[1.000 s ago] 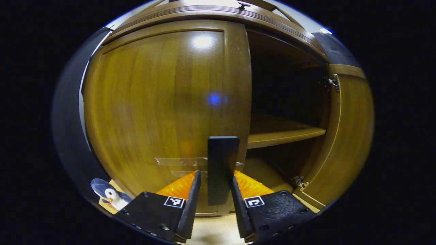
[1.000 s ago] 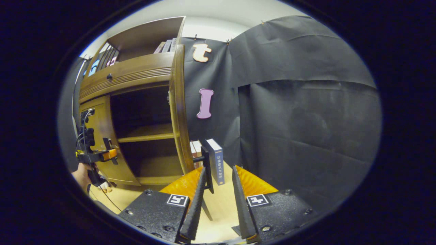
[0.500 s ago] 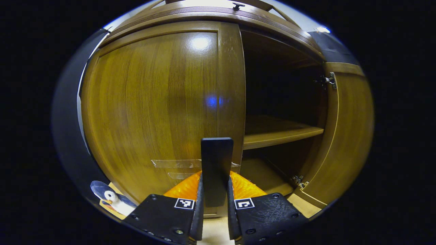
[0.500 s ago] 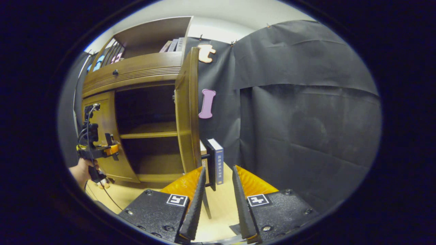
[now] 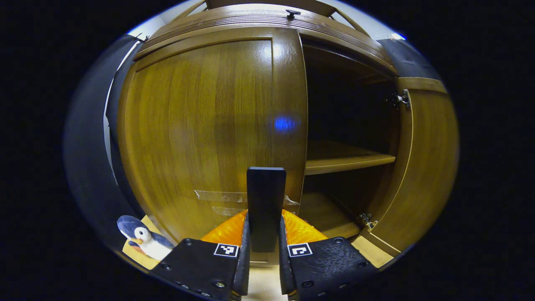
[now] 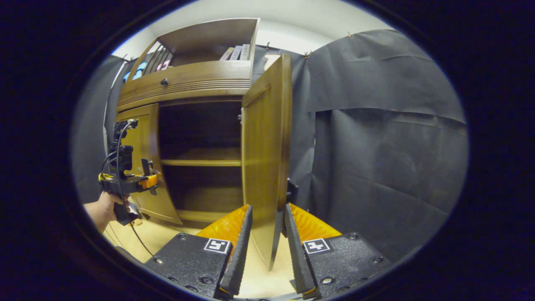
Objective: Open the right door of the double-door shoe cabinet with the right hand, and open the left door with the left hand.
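The brown shoe cabinet's left door (image 5: 200, 125) stands flat in front of me in the left gripper view. Its black upright handle (image 5: 266, 192) sits between the fingers of my left gripper (image 5: 264, 216), which is shut on it. The right door (image 5: 426, 167) is swung wide open, baring a dark inside with a shelf (image 5: 347, 161). In the right gripper view the right door (image 6: 263, 142) stands edge-on, its free edge lying in the gap of my open right gripper (image 6: 268, 207). A bit of its black handle (image 6: 291, 190) peeks out behind the edge. Far left there, a hand holds the left gripper (image 6: 146, 179) at the left door (image 6: 144, 138).
A plush penguin (image 5: 144, 242) lies on the light wood floor at the cabinet's lower left. A drawer with a small knob (image 6: 164, 82) runs above the doors, and books (image 6: 236, 52) stand on the open top shelf. Black cloth wall (image 6: 376, 159) closes in the right side.
My left gripper has shut on the left door's handle. In the right gripper view the right door has turned, so its edge now stands between my right fingers and hides the books on the floor.
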`<state>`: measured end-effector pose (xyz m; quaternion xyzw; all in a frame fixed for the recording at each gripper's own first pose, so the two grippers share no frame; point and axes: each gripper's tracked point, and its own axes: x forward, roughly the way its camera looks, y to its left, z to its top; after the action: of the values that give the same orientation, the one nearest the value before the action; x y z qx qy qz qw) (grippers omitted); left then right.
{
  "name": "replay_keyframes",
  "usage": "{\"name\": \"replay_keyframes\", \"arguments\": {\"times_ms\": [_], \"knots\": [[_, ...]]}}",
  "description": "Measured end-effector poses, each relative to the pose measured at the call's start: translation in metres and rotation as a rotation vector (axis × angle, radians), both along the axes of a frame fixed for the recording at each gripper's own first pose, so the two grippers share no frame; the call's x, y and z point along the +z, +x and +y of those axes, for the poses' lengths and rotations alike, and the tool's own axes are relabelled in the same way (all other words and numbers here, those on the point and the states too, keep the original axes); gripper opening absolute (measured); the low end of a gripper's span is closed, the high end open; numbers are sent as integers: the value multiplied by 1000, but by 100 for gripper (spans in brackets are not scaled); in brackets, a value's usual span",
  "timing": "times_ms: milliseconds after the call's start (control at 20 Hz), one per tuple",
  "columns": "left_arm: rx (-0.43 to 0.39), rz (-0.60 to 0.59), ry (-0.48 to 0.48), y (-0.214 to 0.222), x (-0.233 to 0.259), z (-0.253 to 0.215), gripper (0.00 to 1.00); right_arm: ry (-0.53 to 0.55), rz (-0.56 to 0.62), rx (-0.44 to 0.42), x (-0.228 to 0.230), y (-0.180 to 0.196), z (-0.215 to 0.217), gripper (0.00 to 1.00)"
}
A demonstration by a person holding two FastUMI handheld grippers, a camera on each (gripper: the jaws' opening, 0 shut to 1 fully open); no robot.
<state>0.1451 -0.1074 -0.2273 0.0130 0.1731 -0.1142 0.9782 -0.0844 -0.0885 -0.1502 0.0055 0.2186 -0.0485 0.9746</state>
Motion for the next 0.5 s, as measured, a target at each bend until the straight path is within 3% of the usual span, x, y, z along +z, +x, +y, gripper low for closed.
{"name": "replay_keyframes", "arguments": {"times_ms": [100, 150, 200, 250, 300, 350, 400, 500], "knots": [[8, 3, -1, -8, 1, 4, 36, -26, -3, -3, -1, -3, 1, 51], [16, 4, -4, -13, 1, 6, 36, -48, 0, -2, -5, -2, -1, 58], [24, 4, -6, -17, 2, 8, 29, -60, -1, 5, -5, -3, 0, 61], [32, 2, -7, -20, 3, 9, 36, -60, -2, 13, -5, -2, 1, 62], [38, 1, -5, -24, 4, 12, 36, -55, -3, 20, -4, -3, 1, 62], [43, 1, -4, -28, 4, 14, 36, -48, -7, 23, -4, -4, 2, 55], [46, 2, -2, -32, 4, 16, 28, -43, -14, 19, -3, -3, 3, 55], [52, 3, 0, -38, 5, 21, 28, -33, -31, 12, -3, -4, 8, 55]]}}
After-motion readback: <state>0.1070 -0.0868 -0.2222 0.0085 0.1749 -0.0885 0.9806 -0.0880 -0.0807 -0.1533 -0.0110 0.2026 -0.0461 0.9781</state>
